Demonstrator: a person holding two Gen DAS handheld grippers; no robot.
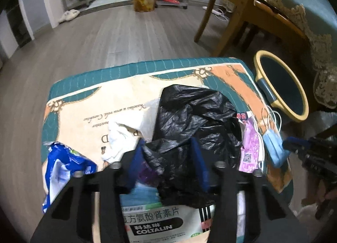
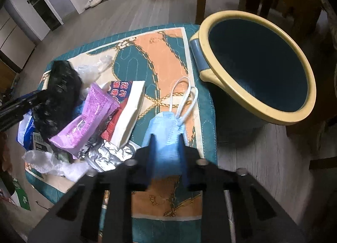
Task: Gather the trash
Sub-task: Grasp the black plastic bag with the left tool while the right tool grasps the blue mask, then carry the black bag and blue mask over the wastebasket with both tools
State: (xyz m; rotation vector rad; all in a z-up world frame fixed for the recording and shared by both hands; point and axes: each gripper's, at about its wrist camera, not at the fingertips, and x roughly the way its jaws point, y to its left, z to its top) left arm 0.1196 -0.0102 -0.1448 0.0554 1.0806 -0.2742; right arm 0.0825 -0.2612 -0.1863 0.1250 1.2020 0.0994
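Observation:
Trash lies on a low stool with a teal and orange patterned cover [image 1: 229,70]. My left gripper [image 1: 168,148] is shut on a crumpled black plastic bag [image 1: 193,116], which also shows in the right wrist view [image 2: 61,87]. My right gripper [image 2: 166,140] is shut on a blue face mask [image 2: 166,129] with white ear loops, seen too in the left wrist view [image 1: 273,144]. A dark blue bin with a yellow rim [image 2: 259,64] stands on the floor to the right of the stool, open and empty.
On the stool lie a purple wrapper [image 2: 86,118], a red and white box [image 2: 128,108], crumpled foil [image 2: 109,154], white tissue [image 1: 124,135], a blue packet [image 1: 63,165] and a medicine box [image 1: 160,222]. A wooden chair [image 1: 229,7] stands behind.

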